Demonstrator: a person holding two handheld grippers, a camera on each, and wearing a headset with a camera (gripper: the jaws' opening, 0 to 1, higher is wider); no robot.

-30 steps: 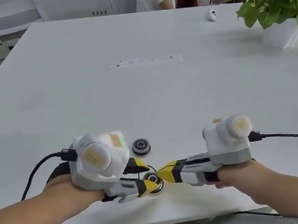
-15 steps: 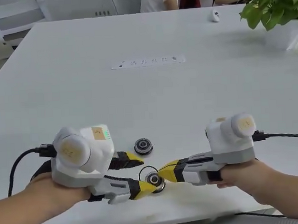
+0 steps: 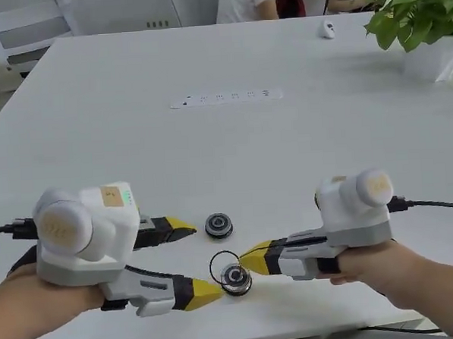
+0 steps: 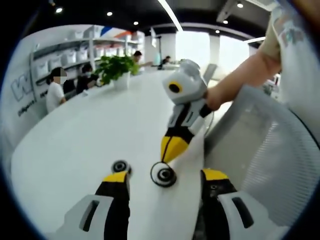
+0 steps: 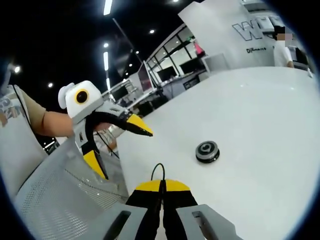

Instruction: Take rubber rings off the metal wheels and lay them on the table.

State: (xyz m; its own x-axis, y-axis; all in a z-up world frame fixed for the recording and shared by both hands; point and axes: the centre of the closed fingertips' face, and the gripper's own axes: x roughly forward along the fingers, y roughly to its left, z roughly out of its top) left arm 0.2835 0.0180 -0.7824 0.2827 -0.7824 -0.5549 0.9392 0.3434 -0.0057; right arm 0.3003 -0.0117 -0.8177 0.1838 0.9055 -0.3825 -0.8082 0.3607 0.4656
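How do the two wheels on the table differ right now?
The near wheel has a thin rubber ring standing loose beside it, pinched in the shut right gripper; the far wheel has no loose ring. The near wheel lies off the tips of the open left gripper; the far wheel sits apart from both grippers. Both are small, round and lie flat on the white table.

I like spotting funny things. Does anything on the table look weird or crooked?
Yes: the thin rubber ring sits off-centre on the near metal wheel, looping out to one side, pinched by the shut right gripper. The other wheel looks tidy.
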